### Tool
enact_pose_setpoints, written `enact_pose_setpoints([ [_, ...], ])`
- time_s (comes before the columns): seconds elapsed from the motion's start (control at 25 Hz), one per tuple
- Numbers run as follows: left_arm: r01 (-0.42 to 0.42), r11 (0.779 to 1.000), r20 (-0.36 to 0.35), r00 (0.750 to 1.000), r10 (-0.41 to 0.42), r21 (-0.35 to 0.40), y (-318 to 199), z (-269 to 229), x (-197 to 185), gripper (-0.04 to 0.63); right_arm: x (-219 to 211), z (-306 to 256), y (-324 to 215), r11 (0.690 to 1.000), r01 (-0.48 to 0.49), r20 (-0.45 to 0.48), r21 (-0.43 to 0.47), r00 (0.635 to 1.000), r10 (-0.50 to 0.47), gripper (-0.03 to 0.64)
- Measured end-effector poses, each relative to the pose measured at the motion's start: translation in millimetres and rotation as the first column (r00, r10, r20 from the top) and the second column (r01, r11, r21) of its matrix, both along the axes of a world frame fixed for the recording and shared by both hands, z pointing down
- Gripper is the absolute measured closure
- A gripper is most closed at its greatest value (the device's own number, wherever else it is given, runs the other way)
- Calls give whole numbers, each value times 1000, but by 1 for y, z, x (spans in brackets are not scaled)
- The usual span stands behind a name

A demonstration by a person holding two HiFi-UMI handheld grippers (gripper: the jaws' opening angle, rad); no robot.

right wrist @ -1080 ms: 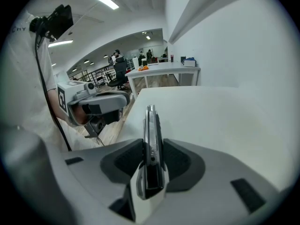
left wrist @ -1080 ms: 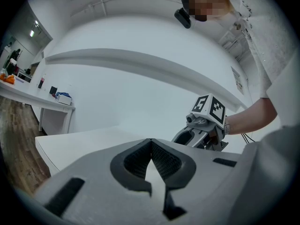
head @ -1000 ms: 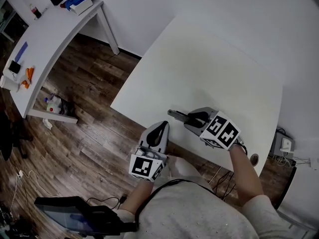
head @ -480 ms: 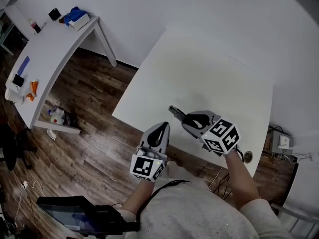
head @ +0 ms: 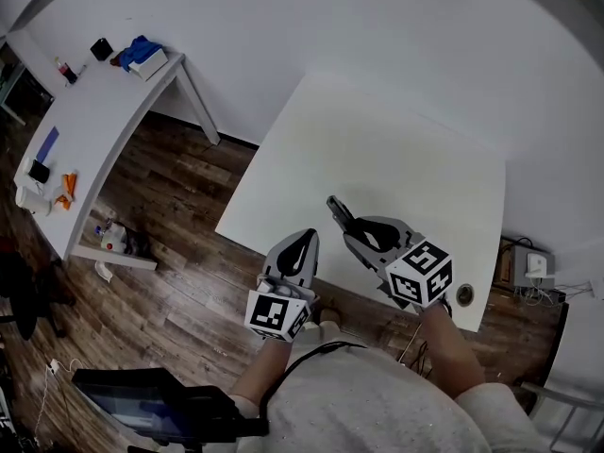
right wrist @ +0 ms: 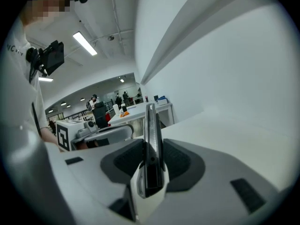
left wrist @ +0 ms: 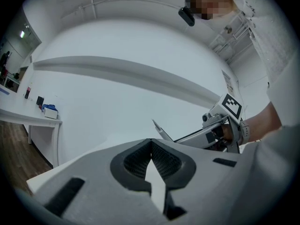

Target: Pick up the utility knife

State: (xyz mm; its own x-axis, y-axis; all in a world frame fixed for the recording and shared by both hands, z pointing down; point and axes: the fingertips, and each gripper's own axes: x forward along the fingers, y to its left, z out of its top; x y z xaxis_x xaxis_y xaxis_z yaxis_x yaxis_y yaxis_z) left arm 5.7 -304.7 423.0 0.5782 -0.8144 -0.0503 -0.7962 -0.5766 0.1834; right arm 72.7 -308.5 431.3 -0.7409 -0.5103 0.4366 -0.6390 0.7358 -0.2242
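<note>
Right tool (head: 353, 227) clamps the slim dark utility knife (head: 334, 207) above the white desk (head: 396, 149); left tool (head: 304, 241) closed, empty. Pickup looks done.

White table (head: 396, 149) stands on brown wooden floor (head: 179, 243).

The head camera looks steeply down on the white table (head: 377, 149) and wood floor (head: 170, 253). Each gripper camera sits close behind its own jaws, facing across that table. The left gripper (head: 304, 239) camera catches the right gripper (head: 359, 229), and both seemingly share the side desk (head: 85, 92).
</note>
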Motion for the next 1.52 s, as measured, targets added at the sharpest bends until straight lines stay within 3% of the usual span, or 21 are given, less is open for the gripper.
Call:
enact_pose_setpoints([
  [0.32, -10, 1000, 6, 1000, 10, 17, -2, -14, 7, 588, 11, -25, -1, 995, -98, 147, 20, 985, 94, 480],
  [0.52, -8, 1000, 12, 1000, 8, 25, -4, -16, 5, 588, 17, -45, -4, 979, -172, 215, 106, 966, 146, 480],
  [0.92, -7, 996, -14, 1000, 8, 84, -7, -45, 6, 588, 23, -71, -6, 940, -293, 283, 171, 929, 238, 480],
  [1.52, -7, 994, -12, 1000, 9, 107, -6, -59, 15, 588, 31, -84, -3, 918, -343, 321, 197, 908, 270, 480],
])
